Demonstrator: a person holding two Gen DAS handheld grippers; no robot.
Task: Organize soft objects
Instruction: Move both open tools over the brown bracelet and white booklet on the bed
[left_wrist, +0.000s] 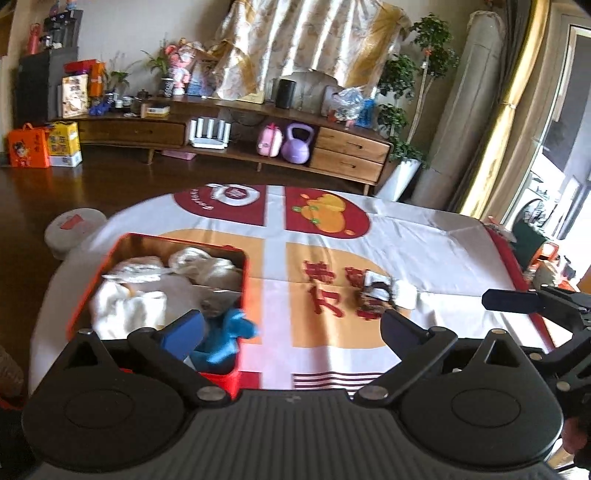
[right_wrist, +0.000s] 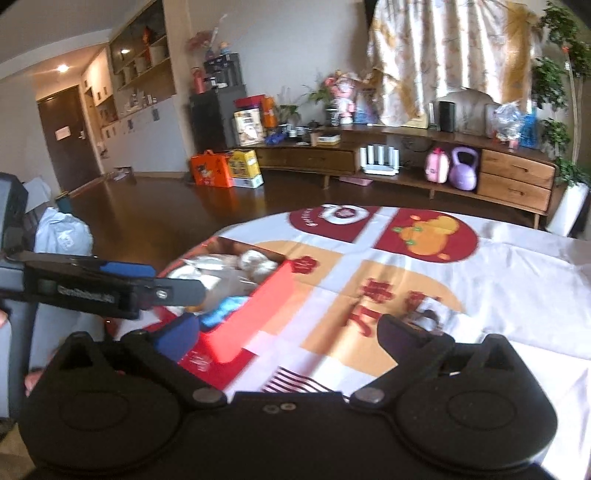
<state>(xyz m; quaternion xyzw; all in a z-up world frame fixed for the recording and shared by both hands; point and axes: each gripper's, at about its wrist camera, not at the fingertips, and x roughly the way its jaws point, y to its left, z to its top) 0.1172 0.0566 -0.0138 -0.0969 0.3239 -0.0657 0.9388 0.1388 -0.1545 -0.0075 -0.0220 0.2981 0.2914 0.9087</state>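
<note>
Red tin (left_wrist: 242, 295) at left on the tabletop (left_wrist: 424, 240), packed with white cloths (left_wrist: 125, 302) and a blue soft piece (left_wrist: 229, 332) at its near corner. Our left gripper (left_wrist: 291, 325) hangs over it, jaws spread, empty. To the right, one brown-and-white bundle (left_wrist: 384, 295) lies loose on the cloth. Right gripper (right_wrist: 284, 332), jaws spread, nears it. Risk: a shallow pinch drags fabric; the grippers crowd together.
</note>
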